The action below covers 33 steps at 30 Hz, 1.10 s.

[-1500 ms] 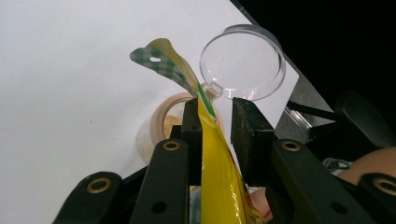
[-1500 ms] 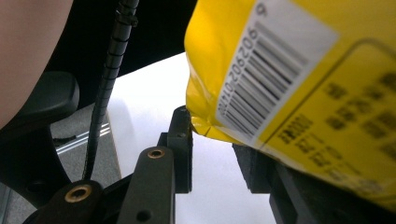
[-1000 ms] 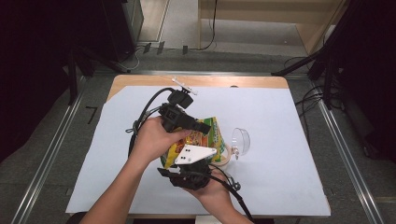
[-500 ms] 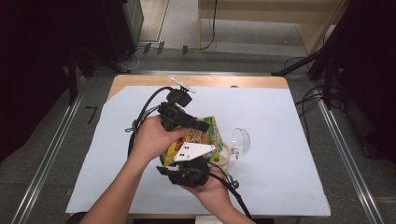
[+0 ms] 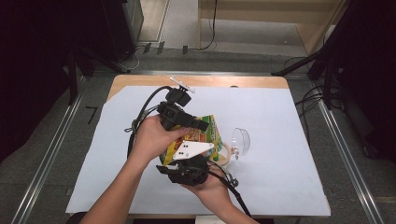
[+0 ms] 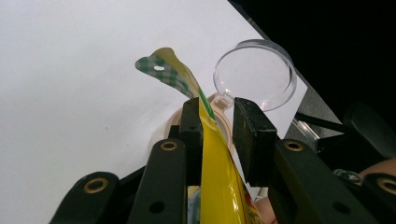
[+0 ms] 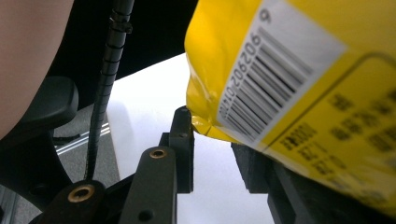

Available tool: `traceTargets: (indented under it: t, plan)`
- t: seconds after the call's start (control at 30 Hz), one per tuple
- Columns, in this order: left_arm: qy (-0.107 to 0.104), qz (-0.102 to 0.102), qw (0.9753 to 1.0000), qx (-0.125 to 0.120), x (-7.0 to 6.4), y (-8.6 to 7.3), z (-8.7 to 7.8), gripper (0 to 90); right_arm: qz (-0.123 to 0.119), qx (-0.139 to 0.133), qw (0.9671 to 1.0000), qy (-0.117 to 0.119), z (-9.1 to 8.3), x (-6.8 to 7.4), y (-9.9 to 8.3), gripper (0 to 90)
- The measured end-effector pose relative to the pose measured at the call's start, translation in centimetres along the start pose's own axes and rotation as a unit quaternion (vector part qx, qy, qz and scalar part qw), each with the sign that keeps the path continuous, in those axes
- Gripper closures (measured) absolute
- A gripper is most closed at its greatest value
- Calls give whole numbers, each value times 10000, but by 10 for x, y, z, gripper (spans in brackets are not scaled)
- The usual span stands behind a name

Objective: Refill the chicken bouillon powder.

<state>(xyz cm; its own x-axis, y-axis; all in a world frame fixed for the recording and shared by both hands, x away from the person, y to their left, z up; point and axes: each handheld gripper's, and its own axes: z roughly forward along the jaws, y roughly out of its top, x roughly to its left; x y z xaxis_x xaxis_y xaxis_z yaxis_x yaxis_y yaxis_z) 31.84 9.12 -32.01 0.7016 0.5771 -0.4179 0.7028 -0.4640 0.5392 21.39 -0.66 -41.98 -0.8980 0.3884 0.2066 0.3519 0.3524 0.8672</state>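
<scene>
A yellow snack bag (image 5: 211,134) hangs over the white paper between my two grippers. In the left gripper view its green-checked top edge (image 6: 169,70) stands up between the jaws, and my left gripper (image 6: 217,109) is shut on the seam. From above, that left gripper (image 5: 204,127) reaches in from the bag's far side. My right gripper (image 5: 186,161), under its white three-cornered plate, sits at the bag's near side. The right gripper (image 7: 212,135) is open, with the bag's barcode corner (image 7: 261,79) just above its jaws.
A small beige-rimmed jar (image 5: 225,154) with a clear flip lid (image 5: 240,140) stands just right of the bag, close behind the left jaws (image 6: 254,74). White paper (image 5: 289,177) covers the table. A cable (image 5: 144,107) loops left of the left hand.
My right gripper has edged slightly left and closer under the bag. The left gripper and the bag have hardly moved.
</scene>
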Motion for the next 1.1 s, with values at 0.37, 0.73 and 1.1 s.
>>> traceTargets:
  t: [0.37,0.73,1.1]
  plan:
    - [-45,-8,10000,8,0,0,0,745,-80,1,10000,-24,0,1,0,713]
    - [-46,-2,10000,42,0,-1,1,745,-62,-17,10000,-36,1,1,-2,713]
    - [-54,9,10000,39,0,-1,2,746,-118,-28,9999,-81,1,0,-2,713]
